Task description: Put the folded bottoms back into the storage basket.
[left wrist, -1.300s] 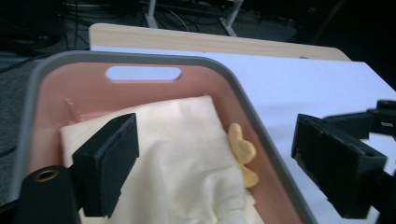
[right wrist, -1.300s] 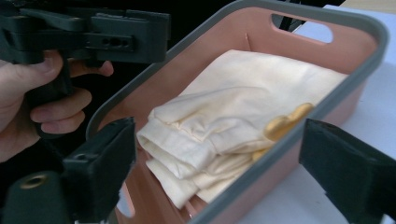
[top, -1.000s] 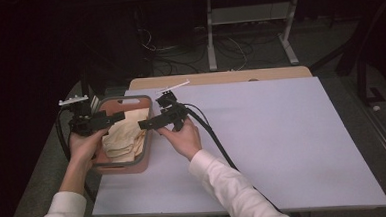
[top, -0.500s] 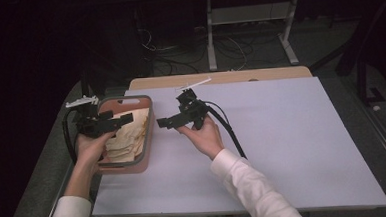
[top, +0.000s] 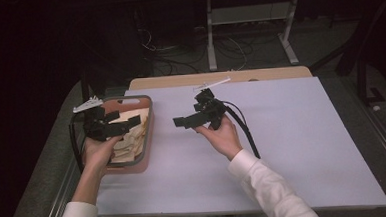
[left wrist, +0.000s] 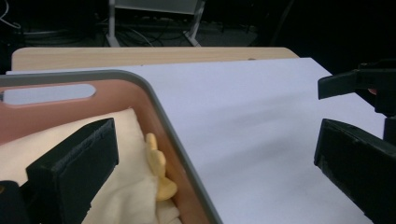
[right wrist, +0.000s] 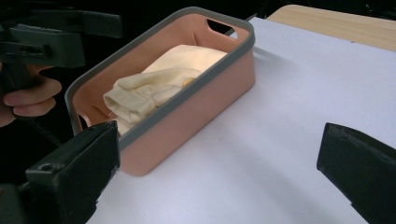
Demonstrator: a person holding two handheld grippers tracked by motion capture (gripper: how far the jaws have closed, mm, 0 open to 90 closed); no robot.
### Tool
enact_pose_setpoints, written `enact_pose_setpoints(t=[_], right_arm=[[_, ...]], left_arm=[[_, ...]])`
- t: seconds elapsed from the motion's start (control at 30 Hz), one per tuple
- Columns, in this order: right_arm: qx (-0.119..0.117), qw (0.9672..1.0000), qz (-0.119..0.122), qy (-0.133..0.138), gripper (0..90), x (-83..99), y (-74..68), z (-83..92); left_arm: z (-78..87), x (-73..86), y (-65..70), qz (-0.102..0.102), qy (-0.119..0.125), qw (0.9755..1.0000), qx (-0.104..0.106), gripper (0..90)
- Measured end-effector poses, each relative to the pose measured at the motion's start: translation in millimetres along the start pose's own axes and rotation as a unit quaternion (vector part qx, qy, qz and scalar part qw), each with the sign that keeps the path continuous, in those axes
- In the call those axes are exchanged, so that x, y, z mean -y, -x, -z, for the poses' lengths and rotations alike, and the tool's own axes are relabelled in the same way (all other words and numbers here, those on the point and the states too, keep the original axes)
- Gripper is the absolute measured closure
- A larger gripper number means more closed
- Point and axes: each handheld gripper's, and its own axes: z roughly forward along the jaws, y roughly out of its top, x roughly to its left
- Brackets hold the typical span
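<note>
- At table left, I see the cloth (right wrist: 159, 86) lying inside the bin (top: 148, 136).
- Left gripper (top: 123, 126): jaws apart, empty, over the bin.
- Right gripper (top: 182, 121): jaws apart, empty, beside the bin.
- I judge placing done; nothing visibly left.

The bin (right wrist: 196, 100) is salmon pink with a grey rim. The cloth (right wrist: 154, 88) in it is pale yellow. The mat (top: 292, 133) is plain lavender-white; the jaws are black.

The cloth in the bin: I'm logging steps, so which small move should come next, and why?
Probably lower the left gripper onto the cloth and close. It hovers open above the pink bin with nothing held, while the right gripper, also open, sits over bare table.
</note>
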Motion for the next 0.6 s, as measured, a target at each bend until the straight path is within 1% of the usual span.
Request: enact_pose_setpoints(t=[0.07, 0.13, 0.17, 0.2, 0.23, 0.33, 0.37, 0.43, 0.5, 0.53, 0.6], right_arm=[[0.001, 1.0, 0.0, -0.001, 0.0, 1.1, 1.0, 2.1], [0.003, 1.0, 0.003, 0.004, 0.0, 4.9, 5.0, 8.7], [0.004, 1.0, 0.003, 0.005, 0.0, 6.3, 6.4, 10.9], [0.005, 1.0, 0.003, 0.006, 0.0, 7.8, 7.9, 13.1], [0.005, 0.9999, 0.004, 0.009, 0.0, 9.4, 9.5, 15.1], [0.004, 0.9999, 0.003, 0.012, 0.0, 12.8, 12.6, 19.1], [0.006, 0.9999, 0.004, 0.013, 0.0, 16.4, 15.6, 23.4], [0.007, 0.9998, 0.005, 0.015, 0.0, 18.4, 17.4, 25.4], [0.009, 0.9998, 0.002, 0.018, 0.0, 24.6, 23.0, 32.1], [0.009, 0.9998, 0.002, 0.018, 0.0, 24.6, 23.0, 32.1], [0.012, 0.9997, -0.001, 0.021, 0.0, 30.1, 27.2, 38.0]], left_arm=[[0.0, 0.4, 1.8, -0.002, 0.001, 1.0, 0.002, 0.0], [-0.3, 2.2, 7.0, -0.006, 0.007, 0.9999, 0.006, 0.0], [-0.3, 3.0, 8.9, -0.011, 0.009, 0.9999, 0.005, 0.0], [-0.3, 3.0, 8.9, -0.011, 0.009, 0.9999, 0.005, 0.0], [-0.3, 4.6, 12.9, -0.018, 0.014, 0.9997, 0.0, 0.0], [-1.1, 6.4, 16.2, -0.022, 0.016, 0.9996, 0.001, 0.0], [-2.2, 8.4, 19.8, -0.026, 0.018, 0.9995, 0.003, 0.0], [-3.0, 9.6, 21.9, -0.026, 0.018, 0.9995, 0.007, 0.0], [-5.1, 12.0, 27.1, -0.029, 0.02, 0.9993, 0.014, 0.0], [-5.1, 12.0, 27.1, -0.029, 0.02, 0.9993, 0.014, 0.0], [-6.8, 13.7, 30.8, -0.033, 0.021, 0.9991, 0.017, 0.0]])
